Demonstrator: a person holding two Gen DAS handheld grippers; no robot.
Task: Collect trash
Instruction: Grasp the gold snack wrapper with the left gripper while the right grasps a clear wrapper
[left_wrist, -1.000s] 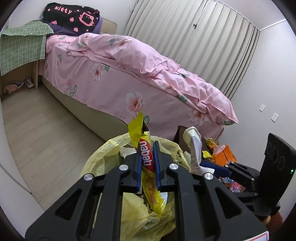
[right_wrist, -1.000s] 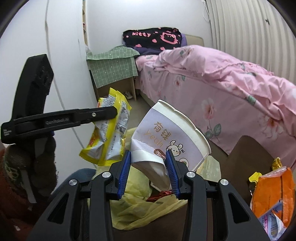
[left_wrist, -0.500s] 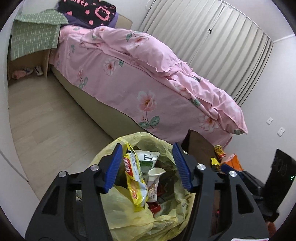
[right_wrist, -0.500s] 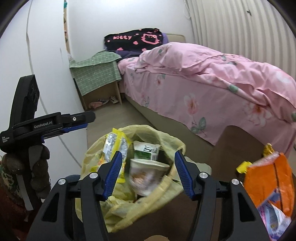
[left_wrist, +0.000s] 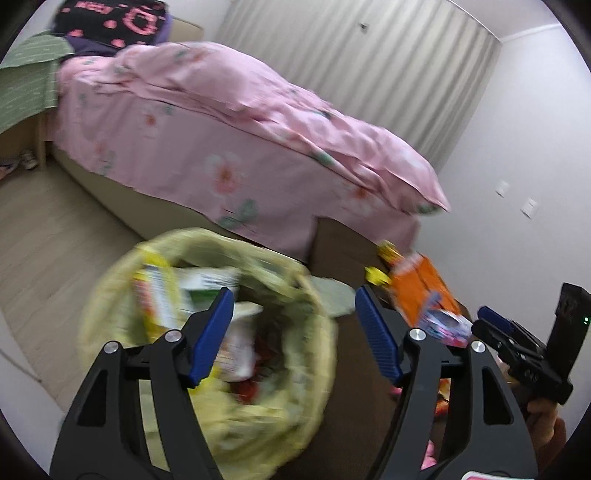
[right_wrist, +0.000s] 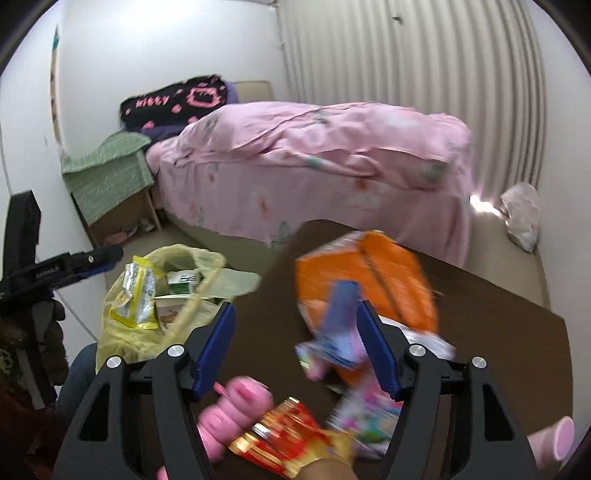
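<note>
Left wrist view: the left gripper (left_wrist: 293, 332) hangs with its blue-padded fingers (left_wrist: 212, 334) spread wide and nothing between them, above the near rim of the crumpled yellow plastic trash bag (left_wrist: 295, 417). A second ago these fingers were clamped on the yellow-and-red snack wrapper (left_wrist: 155, 299); that wrapper now lies inside the bag at its left side, beside a white-and-green carton (left_wrist: 207, 278). So one piece is delivered and this hand is free. Frame is motion-blurred; the bag's deeper contents read only as red and white smears. To the right, on the dark brown table (left_wrist: 340, 251), an orange foil packet (left_wrist: 421, 288) waits, with the right gripper (left_wrist: 491, 319) partly cut off at the edge. Right wrist view: the right gripper's fingers (right_wrist: 218, 338) also stand fully apart and empty; the white paper cup it held a second ago sits in the bag, mostly hidden. The view has swung over the table, where the remaining trash lies: the orange packet, a blue-and-pink wrapper (right_wrist: 334, 341) on it, a red-and-gold wrapper (right_wrist: 284, 439), a pink ribbed bottle (right_wrist: 229, 417), and a pink-printed packet (right_wrist: 365, 413). All are smeared; labels unreadable, overlaps uncertain. Judgement: next pick is from this heap.
</note>
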